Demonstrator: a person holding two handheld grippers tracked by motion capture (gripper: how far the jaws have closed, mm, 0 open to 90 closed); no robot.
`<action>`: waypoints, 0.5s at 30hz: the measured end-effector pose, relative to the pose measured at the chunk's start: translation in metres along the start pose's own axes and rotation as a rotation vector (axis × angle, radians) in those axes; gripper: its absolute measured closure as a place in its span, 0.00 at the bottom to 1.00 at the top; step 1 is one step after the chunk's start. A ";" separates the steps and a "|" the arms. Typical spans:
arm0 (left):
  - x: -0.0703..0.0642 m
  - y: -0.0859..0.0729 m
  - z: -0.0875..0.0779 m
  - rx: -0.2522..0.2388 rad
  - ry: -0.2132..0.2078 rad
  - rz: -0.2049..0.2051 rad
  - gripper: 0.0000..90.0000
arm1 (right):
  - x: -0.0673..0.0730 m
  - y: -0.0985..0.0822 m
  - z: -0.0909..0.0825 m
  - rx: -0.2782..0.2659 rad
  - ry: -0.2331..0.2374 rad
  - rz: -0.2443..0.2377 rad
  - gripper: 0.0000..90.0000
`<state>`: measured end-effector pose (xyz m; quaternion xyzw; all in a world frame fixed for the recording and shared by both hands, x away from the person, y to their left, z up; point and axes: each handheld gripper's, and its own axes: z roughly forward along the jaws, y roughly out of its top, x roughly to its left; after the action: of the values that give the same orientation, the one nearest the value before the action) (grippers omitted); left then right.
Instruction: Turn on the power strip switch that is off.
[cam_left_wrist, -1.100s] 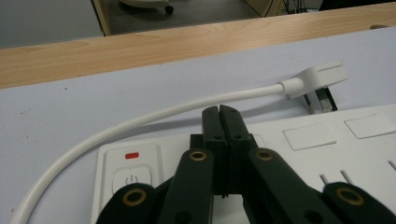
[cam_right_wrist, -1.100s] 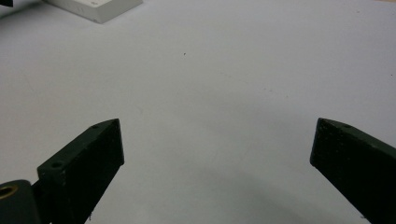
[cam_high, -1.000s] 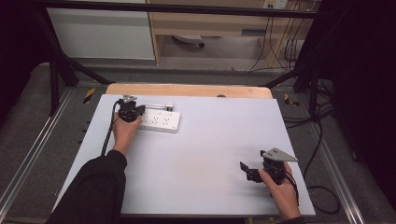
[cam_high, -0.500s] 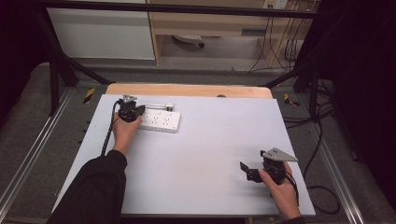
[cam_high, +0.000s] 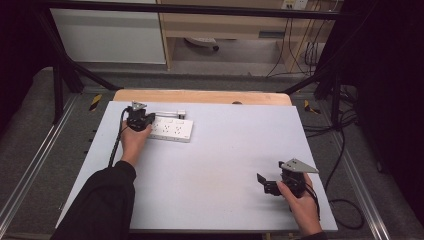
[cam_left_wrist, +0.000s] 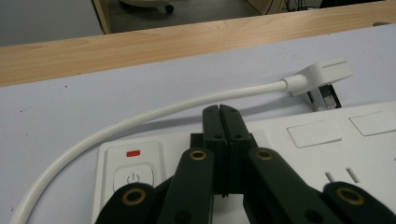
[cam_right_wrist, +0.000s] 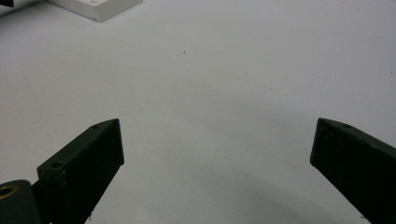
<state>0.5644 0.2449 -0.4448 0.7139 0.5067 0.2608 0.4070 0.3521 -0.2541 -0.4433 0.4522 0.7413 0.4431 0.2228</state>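
Observation:
A white power strip (cam_high: 173, 130) lies at the back left of the white table (cam_high: 225, 165). My left gripper (cam_high: 141, 120) hovers over the strip's left end. In the left gripper view its jaws (cam_left_wrist: 219, 110) are pressed together with nothing between them, just right of the power button (cam_left_wrist: 134, 178) and its red mark (cam_left_wrist: 133, 152). I cannot tell whether the tips touch the strip (cam_left_wrist: 327, 154). The strip's white cable (cam_left_wrist: 140, 119) curves round behind to a flat plug (cam_left_wrist: 322, 74). My right gripper (cam_high: 265, 182) rests low at the front right, open and empty (cam_right_wrist: 217, 135), apart from the strip.
A wooden board edge (cam_high: 200, 96) runs along the table's far side. Beyond it stand a white cabinet (cam_high: 107, 35) and a wooden shelf unit (cam_high: 235, 25). Black frame legs and loose cables (cam_high: 345, 150) flank the table on the right. One corner of the strip (cam_right_wrist: 93, 9) lies far ahead of my right gripper.

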 end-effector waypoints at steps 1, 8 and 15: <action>0.000 0.000 0.000 -0.001 0.000 -0.001 1.00 | 0.000 0.000 0.000 0.000 0.000 0.000 0.04; -0.001 0.000 0.000 -0.003 0.003 0.000 1.00 | 0.000 0.000 0.000 0.002 0.000 0.002 0.04; 0.000 0.000 0.000 -0.003 0.000 -0.030 1.00 | 0.000 0.000 0.000 0.004 0.000 0.002 0.04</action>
<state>0.5641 0.2449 -0.4449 0.7056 0.5170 0.2551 0.4120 0.3523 -0.2543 -0.4435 0.4534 0.7417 0.4417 0.2216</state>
